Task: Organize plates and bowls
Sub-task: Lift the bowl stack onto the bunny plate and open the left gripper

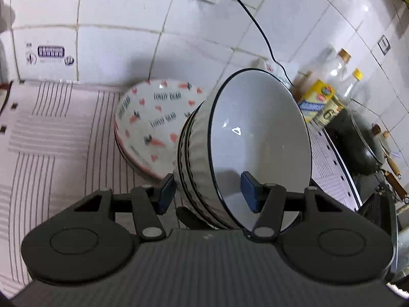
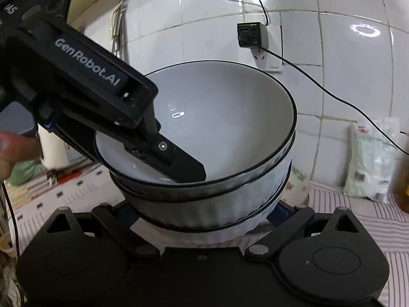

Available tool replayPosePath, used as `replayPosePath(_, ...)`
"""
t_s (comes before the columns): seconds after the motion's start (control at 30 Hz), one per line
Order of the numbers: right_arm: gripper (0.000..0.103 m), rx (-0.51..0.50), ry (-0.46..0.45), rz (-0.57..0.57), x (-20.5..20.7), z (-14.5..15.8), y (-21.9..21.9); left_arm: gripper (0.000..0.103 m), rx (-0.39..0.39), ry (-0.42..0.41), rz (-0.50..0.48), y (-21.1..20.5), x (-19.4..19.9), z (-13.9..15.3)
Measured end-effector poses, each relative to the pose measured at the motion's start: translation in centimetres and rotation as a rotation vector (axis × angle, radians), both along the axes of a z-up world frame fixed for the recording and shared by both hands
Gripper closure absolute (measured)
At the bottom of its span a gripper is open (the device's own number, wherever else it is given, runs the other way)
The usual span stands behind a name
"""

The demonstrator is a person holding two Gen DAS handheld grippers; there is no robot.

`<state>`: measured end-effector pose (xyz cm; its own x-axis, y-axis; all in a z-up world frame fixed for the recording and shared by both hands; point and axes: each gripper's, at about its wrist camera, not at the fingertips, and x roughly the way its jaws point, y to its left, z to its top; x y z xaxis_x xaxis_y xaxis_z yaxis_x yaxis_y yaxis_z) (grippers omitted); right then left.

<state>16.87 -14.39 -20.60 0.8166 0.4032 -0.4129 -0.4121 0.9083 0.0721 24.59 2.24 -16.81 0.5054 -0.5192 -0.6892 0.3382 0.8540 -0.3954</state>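
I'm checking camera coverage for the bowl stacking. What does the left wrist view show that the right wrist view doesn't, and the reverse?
Only the left wrist view shows the carrot-print bowls, the bottles and the dark pan. Only the right wrist view shows the wall charger, the white bags and a person's fingers. Both show the stack of white black-rimmed bowls with the left gripper clamped over its rim, and the striped cloth.

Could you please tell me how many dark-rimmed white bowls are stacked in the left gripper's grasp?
3, nested: the top bowl, a second beneath it, and a third at the bottom. The left gripper clamps their walls; more may be hidden.
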Motion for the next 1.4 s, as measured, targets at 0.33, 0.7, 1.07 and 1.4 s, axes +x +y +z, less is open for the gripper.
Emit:
replayPosePath(0.33, 0.003, -0.079, 0.017, -0.010, 6.5, -0.7, 1.2, 0.049, -0.011, 0.003, 0.012, -0.1, 6.0, -1.6)
replayPosePath(0.7, 0.003, -0.023, 0.139, -0.045, 10.7, -3.1, 1.0, 0.049, 0.031, 0.045, 0.027, -1.3, 9.2, -4.1)
replayPosePath(1.07, 0.003, -0.069, 0.178, -0.091, 11.7, -3.5, 2.4, 0.050, 0.008, 0.116, 0.103, -0.9, 10.1, -4.6)
replayPosePath(1.4, 0.007, -0.116, 0.225, -0.126, 11.9, -2.9, 2.7, 0.052, 0.041, 0.066, 0.125, -1.2, 9.0, -3.0)
